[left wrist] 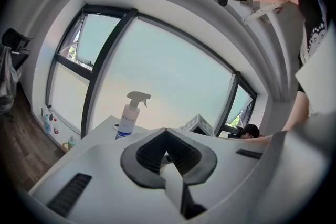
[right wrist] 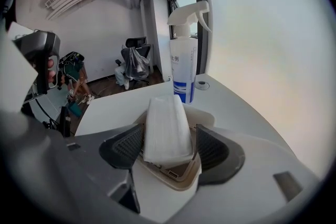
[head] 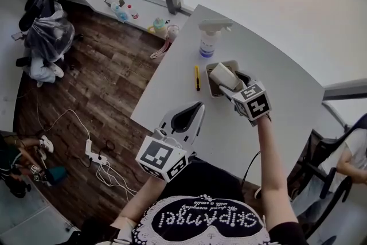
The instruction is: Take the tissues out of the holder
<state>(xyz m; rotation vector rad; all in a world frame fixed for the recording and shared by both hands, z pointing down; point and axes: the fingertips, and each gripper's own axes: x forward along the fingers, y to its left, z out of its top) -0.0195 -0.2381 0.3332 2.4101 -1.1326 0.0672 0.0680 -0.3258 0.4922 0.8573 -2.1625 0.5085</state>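
Fingers (right wrist: 127, 146) of my right gripper (right wrist: 169, 136) stand apart either side of the white folded tissue stack (right wrist: 167, 127) leaning in the beige plastic holder (right wrist: 175, 175), its lower end hidden. Behind the holder, the blue label on the white spray bottle (right wrist: 184, 71) is unreadable. My left gripper (left wrist: 166, 134) is closed, empty.

Right tongs (right wrist: 169, 138) spread wide around the tissue stack (right wrist: 165, 123), which stands in a beige holder (right wrist: 176, 177). Spray bottle (right wrist: 185, 65) behind on counter (right wrist: 113, 107).
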